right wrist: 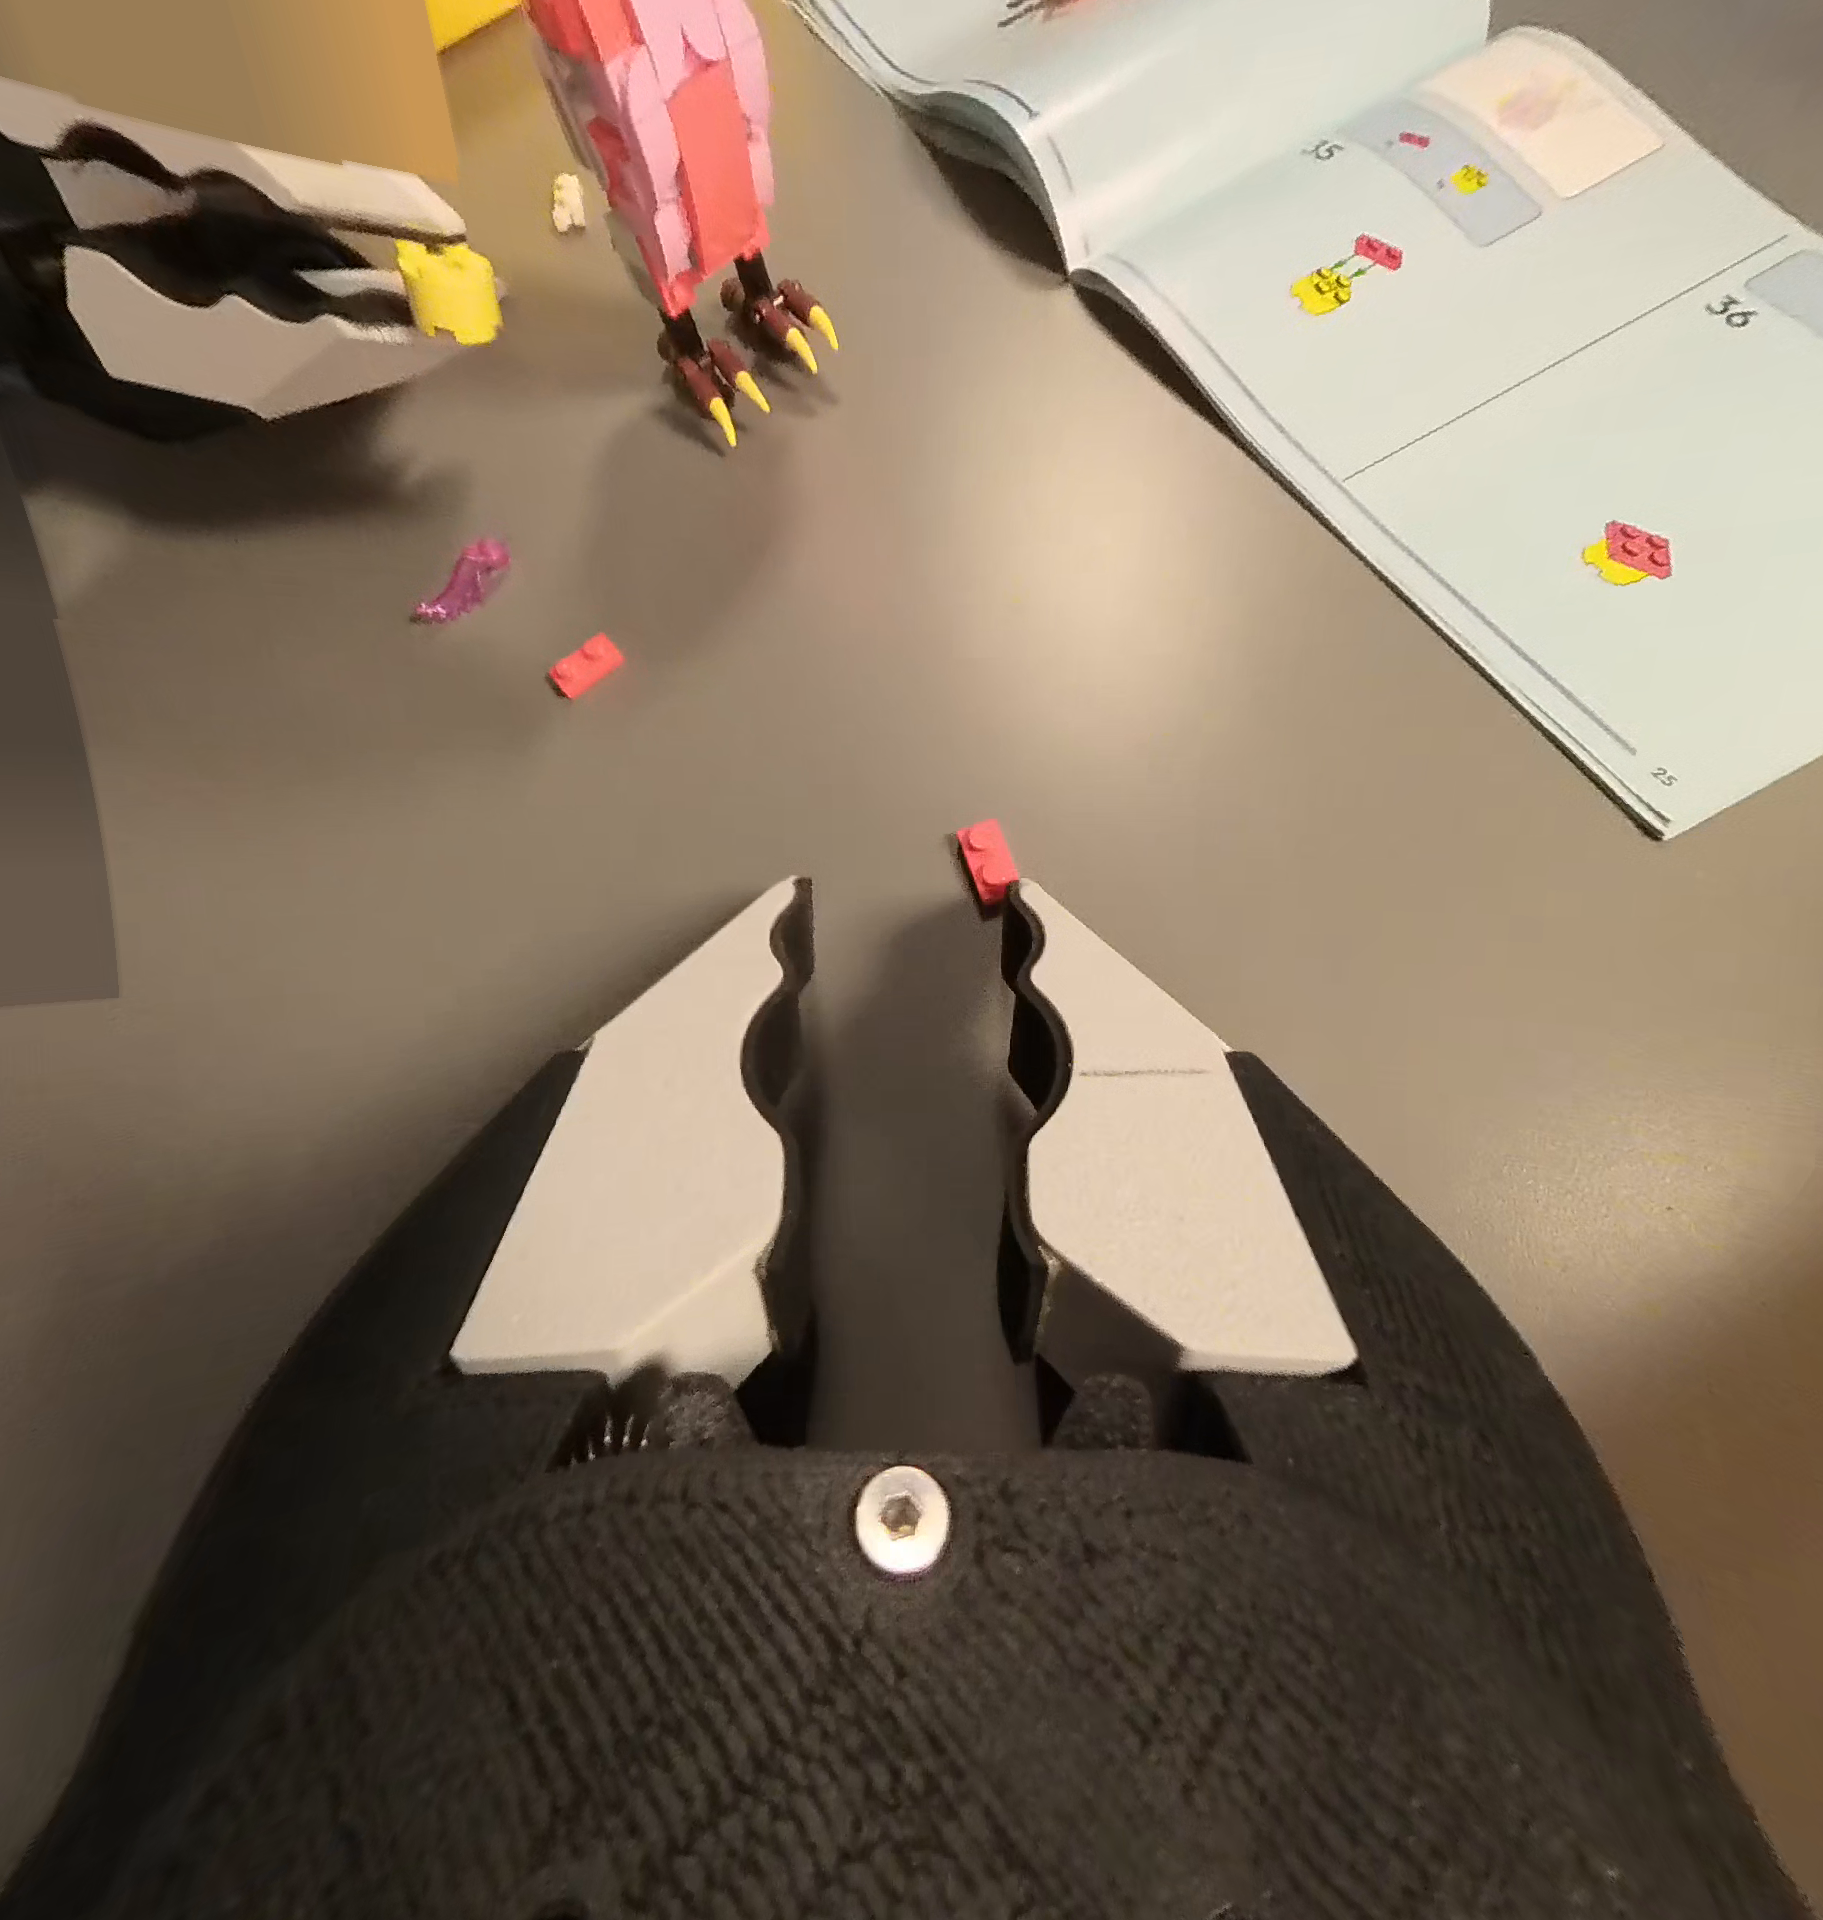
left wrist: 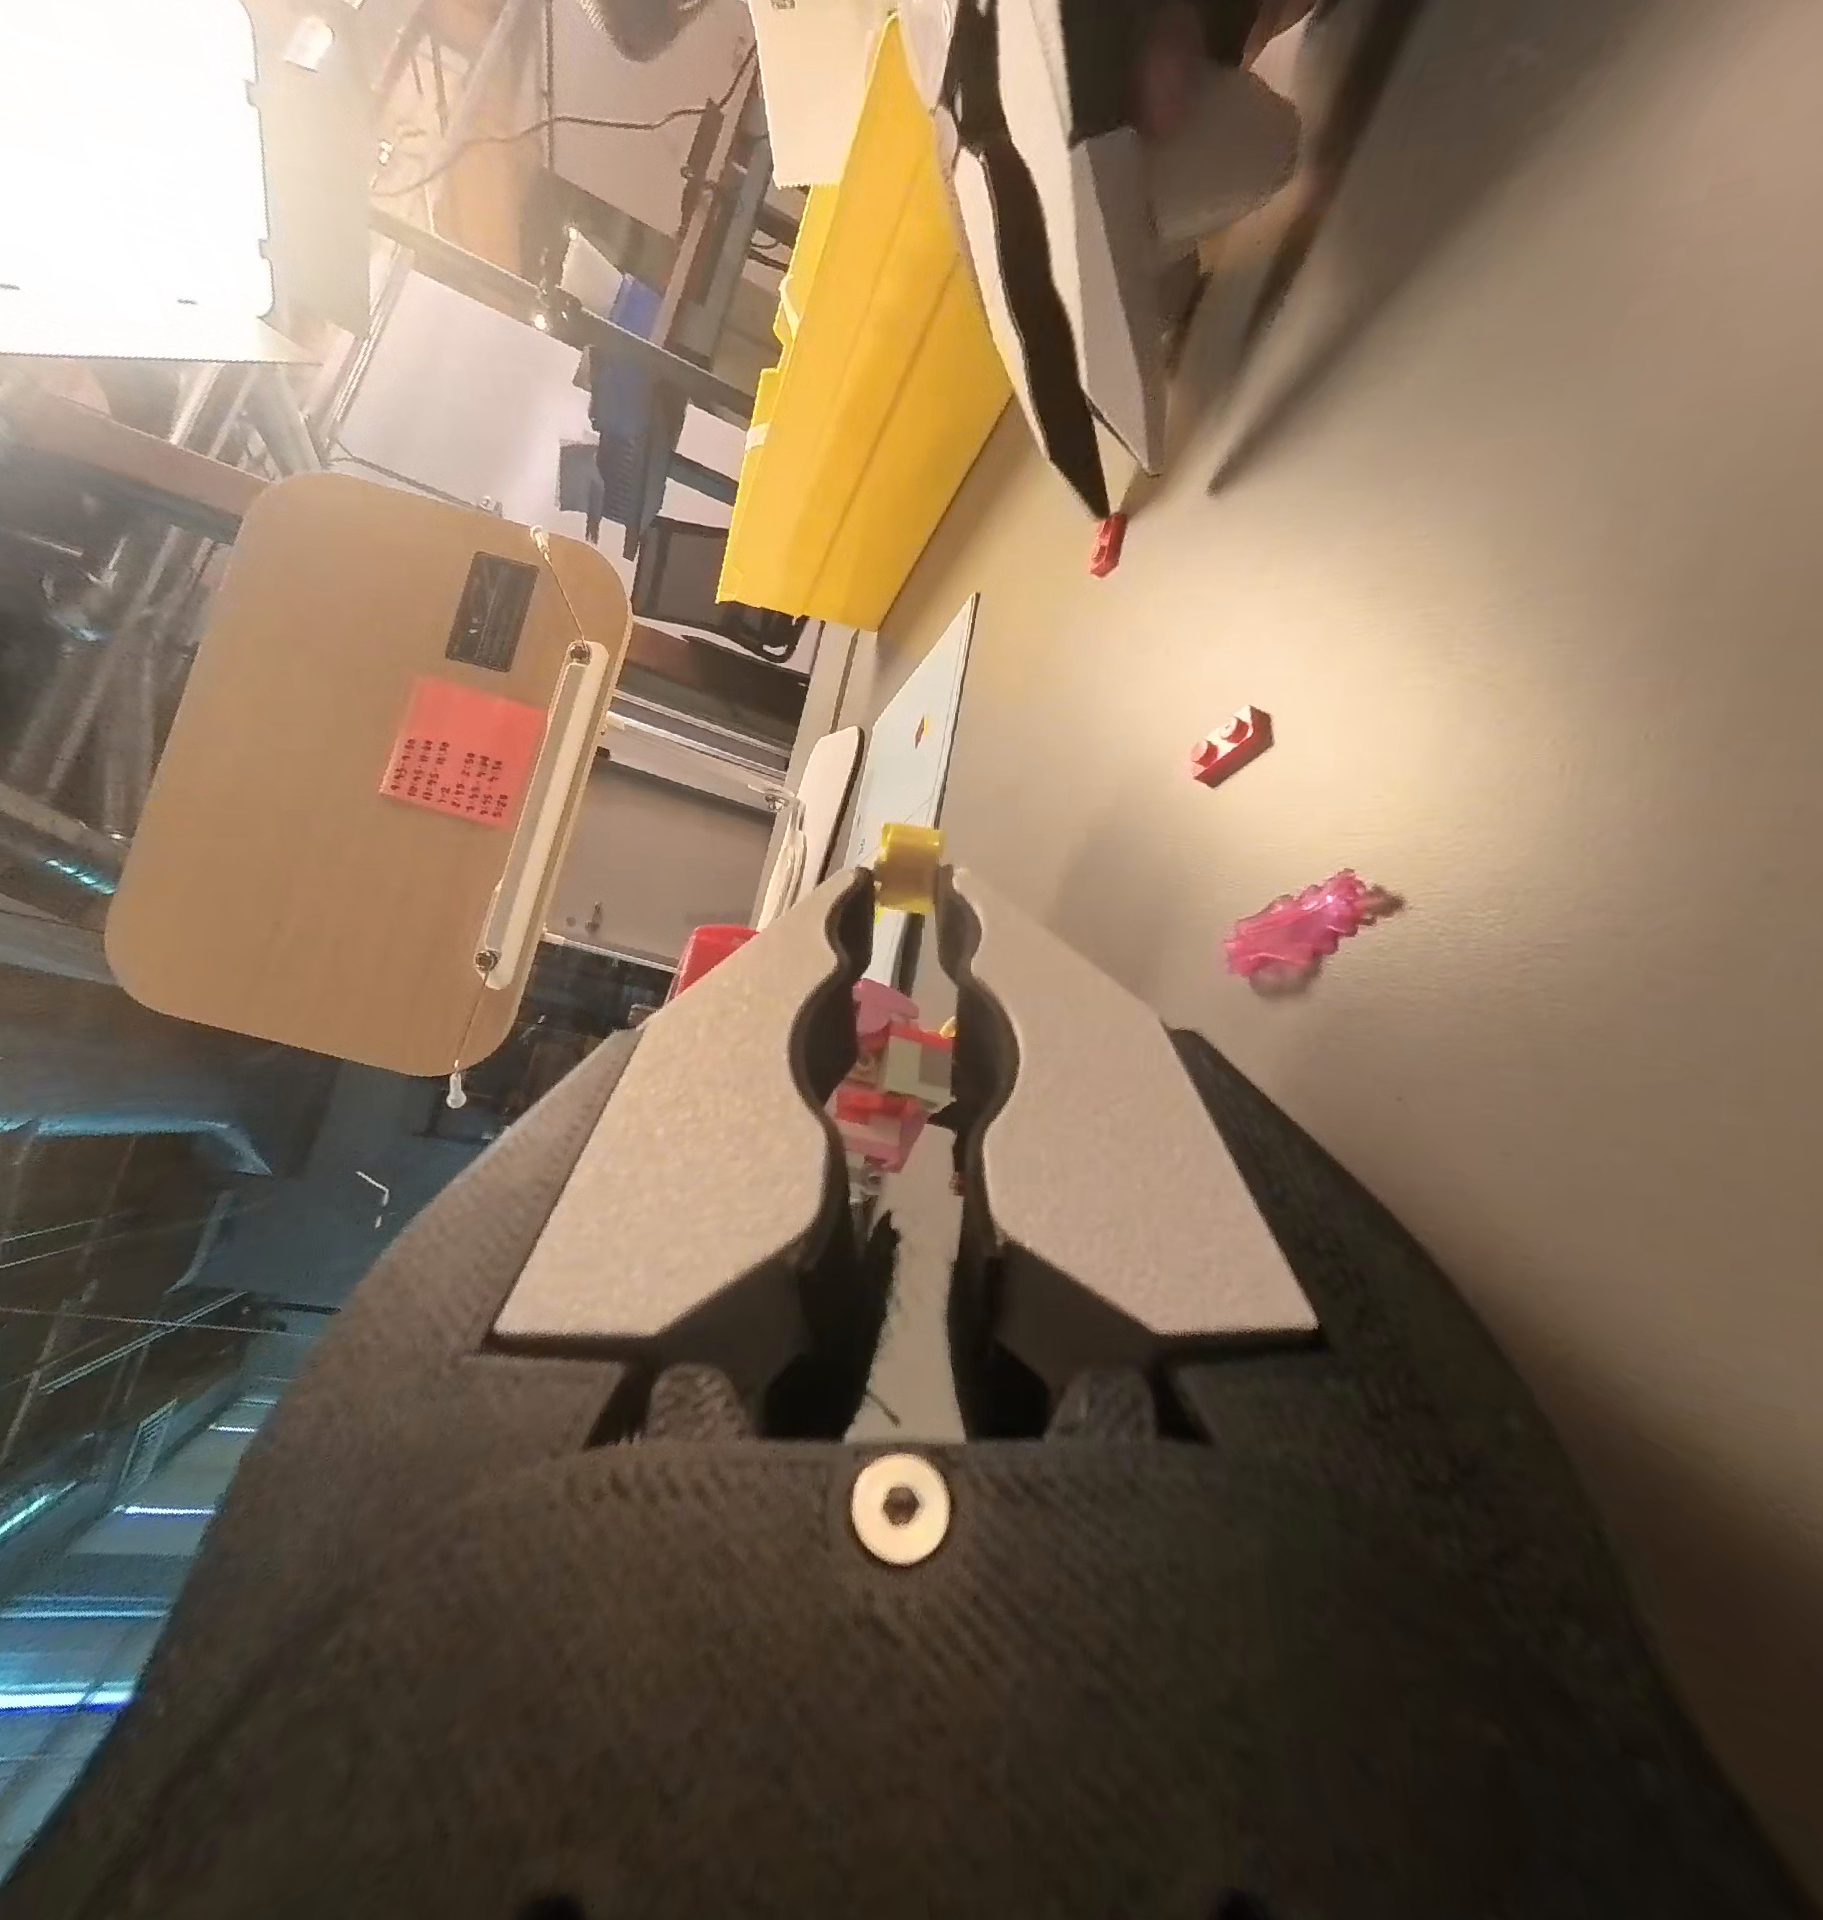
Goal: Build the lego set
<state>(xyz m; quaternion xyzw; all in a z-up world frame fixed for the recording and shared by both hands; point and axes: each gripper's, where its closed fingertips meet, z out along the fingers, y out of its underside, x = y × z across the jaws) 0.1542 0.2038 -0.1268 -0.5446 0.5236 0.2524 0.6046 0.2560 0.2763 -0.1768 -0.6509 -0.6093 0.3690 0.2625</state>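
My left gripper (left wrist: pixel 909 878) is shut on a small yellow brick (left wrist: pixel 907 868), pinched at its fingertips and held above the table. It also shows in the right wrist view (right wrist: pixel 408 275), with the yellow brick (right wrist: pixel 450 286) in its tips, beside a pink and red brick bird (right wrist: pixel 668 135). My right gripper (right wrist: pixel 912 894) is open with nothing between its fingers, low over the grey table (right wrist: pixel 990 623). A small red brick (right wrist: pixel 985 857) lies on the table at the tip of its right finger (right wrist: pixel 1026 914). It shows in the left wrist view (left wrist: pixel 1102 545) too, next to the right gripper's tip.
A second red brick (right wrist: pixel 585 663) (left wrist: pixel 1231 736) and a translucent pink piece (right wrist: pixel 465 580) (left wrist: pixel 1291 930) lie on the table. An open instruction booklet (right wrist: pixel 1406 364) lies at the right. A yellow bin (left wrist: pixel 865 416) stands at the table's far side.
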